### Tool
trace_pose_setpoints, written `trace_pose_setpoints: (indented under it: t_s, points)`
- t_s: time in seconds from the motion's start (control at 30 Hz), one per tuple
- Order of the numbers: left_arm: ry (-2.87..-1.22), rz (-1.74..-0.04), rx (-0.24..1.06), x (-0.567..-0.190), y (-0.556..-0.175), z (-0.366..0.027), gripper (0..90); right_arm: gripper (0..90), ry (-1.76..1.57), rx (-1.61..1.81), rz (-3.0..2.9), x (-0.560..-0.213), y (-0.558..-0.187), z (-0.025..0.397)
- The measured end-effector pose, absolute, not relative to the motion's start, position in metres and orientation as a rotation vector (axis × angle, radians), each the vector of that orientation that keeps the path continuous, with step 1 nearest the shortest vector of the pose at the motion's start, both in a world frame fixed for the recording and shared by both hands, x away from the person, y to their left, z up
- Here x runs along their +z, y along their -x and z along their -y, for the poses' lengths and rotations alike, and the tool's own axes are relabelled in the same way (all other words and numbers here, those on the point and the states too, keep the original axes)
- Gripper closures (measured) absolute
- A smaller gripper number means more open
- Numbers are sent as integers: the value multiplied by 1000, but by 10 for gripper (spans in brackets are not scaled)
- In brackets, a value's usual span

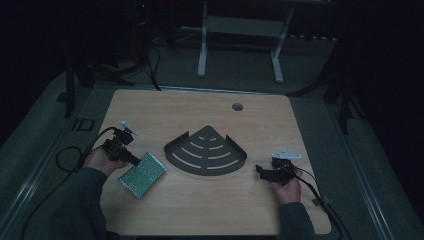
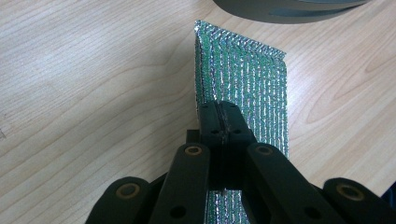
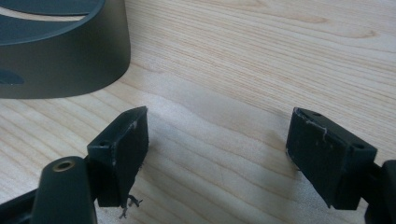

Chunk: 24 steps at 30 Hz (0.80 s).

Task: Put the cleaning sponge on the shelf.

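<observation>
A flat, glittery green-and-silver scouring pad (image 1: 143, 174) lies on the wooden table at the front left. My left gripper (image 1: 134, 160) is shut on its near edge; in the left gripper view the jaws pinch the pad (image 2: 254, 88) and my left gripper (image 2: 224, 122) shows closed. A dark grey fan-shaped slotted corner shelf (image 1: 206, 151) sits in the middle of the table. Right of it, low over the wood, my right gripper (image 1: 260, 171) is open with nothing between its fingertips, as my right gripper (image 3: 217, 149) shows over bare wood.
The shelf's curved wall (image 3: 60, 56) stands just left of my right jaws. A round cable hole (image 1: 237, 106) sits near the table's far edge. Cables trail from both grippers off the front of the table (image 1: 215, 210). A white desk frame (image 1: 240, 30) stands beyond.
</observation>
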<state>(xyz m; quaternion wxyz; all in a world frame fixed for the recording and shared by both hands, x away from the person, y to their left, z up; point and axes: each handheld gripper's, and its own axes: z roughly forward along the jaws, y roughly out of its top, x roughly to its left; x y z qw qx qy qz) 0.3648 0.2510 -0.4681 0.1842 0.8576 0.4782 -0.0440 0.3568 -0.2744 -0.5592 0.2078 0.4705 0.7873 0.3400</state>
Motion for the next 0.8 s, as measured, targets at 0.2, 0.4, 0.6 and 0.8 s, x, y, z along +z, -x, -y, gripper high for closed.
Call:
trace_pose_setpoints:
  t_s: [0.2,0.4,0.6,0.8]
  points:
    - [-2438,-1335,-123,-461,-367,-249,900,206,-1310,947,-2191,-559,-357,274]
    - [-2445,-1333,-88,-449,-370,-248,900,206,-1310,946,-2192,-559,-357,274]
    - [-2466,-1320,-79,-440,-375,-244,900,206,-1310,947,-2191,-559,-357,274]
    - [-2474,-1307,-70,-433,-378,-241,900,206,-1310,947,-2192,-559,-357,274]
